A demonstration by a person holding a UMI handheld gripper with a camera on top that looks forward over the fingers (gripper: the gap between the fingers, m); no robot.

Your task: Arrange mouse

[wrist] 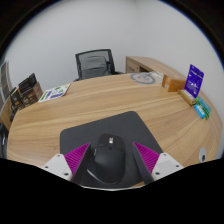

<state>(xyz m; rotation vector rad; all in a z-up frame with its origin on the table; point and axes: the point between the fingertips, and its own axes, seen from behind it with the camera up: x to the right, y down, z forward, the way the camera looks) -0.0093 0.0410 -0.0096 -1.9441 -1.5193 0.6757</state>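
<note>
A black computer mouse (109,160) sits between my fingers, over the near part of a dark grey mouse mat (100,133) that lies on the wooden table (60,125). My gripper (111,160) has its magenta pads (80,158) against the mouse's left and right sides, with no gap showing at either side. The mouse points away from me, its scroll wheel toward the far edge of the mat. Its rear end is hidden below the view. I cannot tell whether it rests on the mat or hangs just above it.
A black office chair (95,64) stands behind the table's far edge. A purple box (194,80) and a light round object (176,82) are at the far right. Papers (54,92) and dark items (22,92) lie at the far left.
</note>
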